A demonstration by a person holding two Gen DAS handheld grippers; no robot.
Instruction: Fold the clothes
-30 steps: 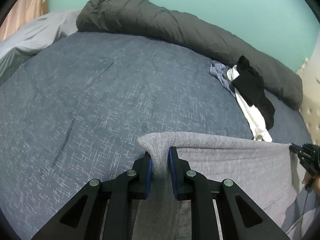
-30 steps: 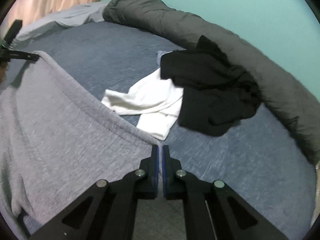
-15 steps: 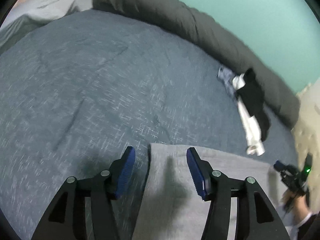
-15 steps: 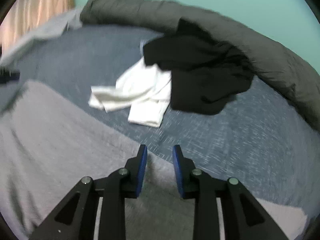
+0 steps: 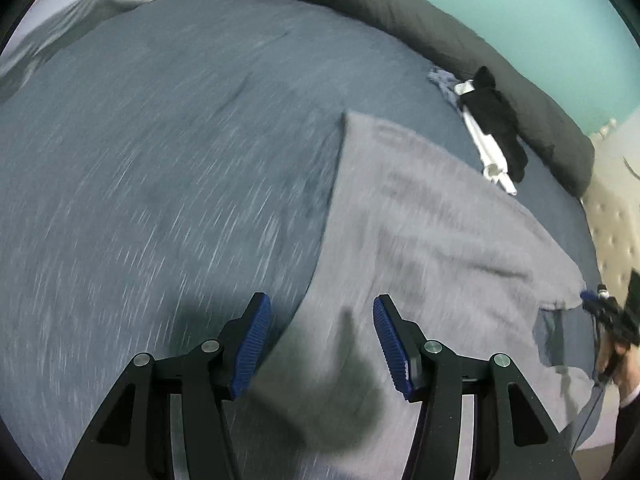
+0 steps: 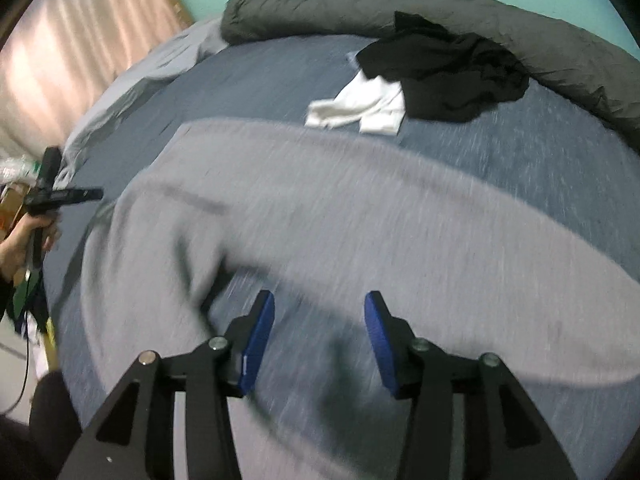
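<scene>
A light grey garment [image 5: 420, 240] [image 6: 320, 208] lies spread on the blue bedspread [image 5: 160, 160] [image 6: 540, 152]. My left gripper [image 5: 320, 320] is open above the garment's left edge, its blue pads [image 5: 256, 336] touching nothing. My right gripper [image 6: 318, 316] hovers over the garment's near part, its jaws still opening, with nothing gripped between them. The right gripper also shows at the far right [image 5: 604, 308] in the left wrist view, and the left gripper at the far left [image 6: 64, 196] in the right wrist view, held by a hand [image 6: 16, 248].
A black garment [image 6: 440, 68] [image 5: 496, 120] and a white one [image 6: 360, 108] [image 5: 488, 152] lie heaped near a rolled dark grey duvet [image 6: 440, 12] [image 5: 400, 8] at the bed's far side. A curtain [image 6: 72, 52] hangs at left; a padded headboard [image 5: 612, 208] is at right.
Both grippers let go of the grey garment's top edge and opened. Both pulled back toward the near side, so the garment now lies flat ahead of them.
</scene>
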